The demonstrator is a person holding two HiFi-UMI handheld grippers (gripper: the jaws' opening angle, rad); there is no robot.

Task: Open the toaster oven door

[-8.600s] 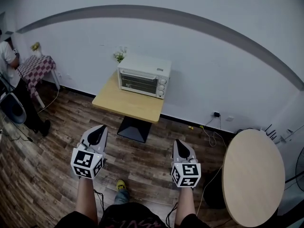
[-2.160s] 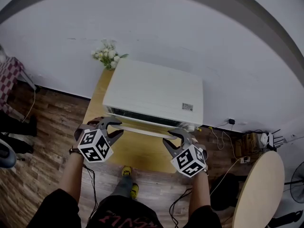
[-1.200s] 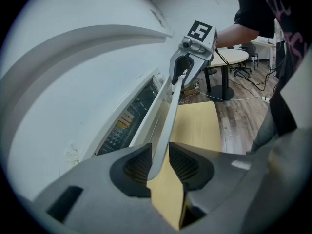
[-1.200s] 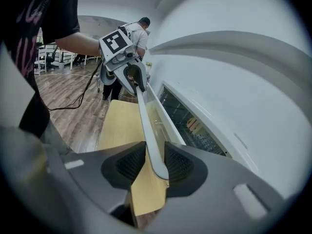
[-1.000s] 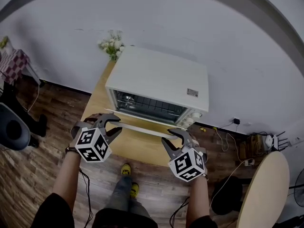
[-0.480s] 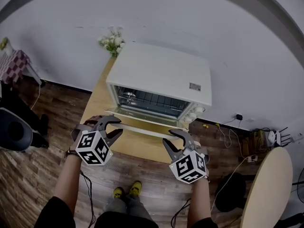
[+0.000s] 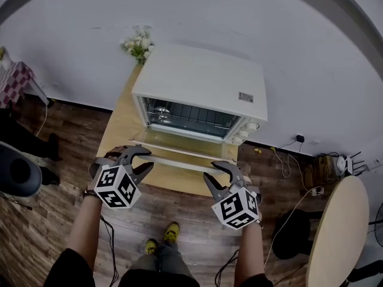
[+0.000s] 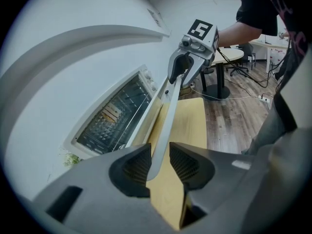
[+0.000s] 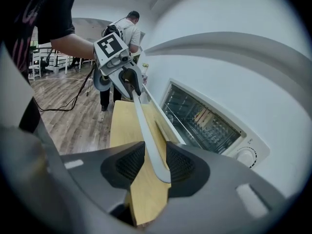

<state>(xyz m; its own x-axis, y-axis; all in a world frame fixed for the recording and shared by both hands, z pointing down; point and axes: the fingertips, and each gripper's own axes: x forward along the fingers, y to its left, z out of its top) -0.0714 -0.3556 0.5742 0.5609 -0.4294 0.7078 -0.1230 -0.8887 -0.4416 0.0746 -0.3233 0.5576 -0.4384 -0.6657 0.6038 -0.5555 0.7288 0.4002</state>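
White wall, wood-plank floor [image 7: 42, 220], small wooden worktop [image 7: 119, 130] pushed against the wall. The toaster oven [image 7: 203, 82] sits at the back of it, with flowers [image 7: 136, 43] just behind its left corner.

The door [image 7: 185, 147] hinges at the bottom and is swung well down toward me, cavity and rack open to view. I'd call the task mostly done, only the last bit of swing left.

The handle [image 7: 179, 164] is the long pale bar along the door's free edge. I have the left tool [image 7: 143, 158] clamped on the bar's left end and the right tool [image 7: 211, 177] clamped on its right end. Each gripper view shows the bar running between the ribbed pads, both pads against it.

Why both ends: my guess is that an even pull keeps the door from twisting. Both tools sit out over the worktop's front edge because that's where the handle's arc reaches.

Risks as I judge them: the oven sliding forward, or the bar slipping from the pads as the angle changes.

The knobs [image 7: 242, 133] are clear of the right tool. A person [image 9: 124, 28] stands in the background, well apart.
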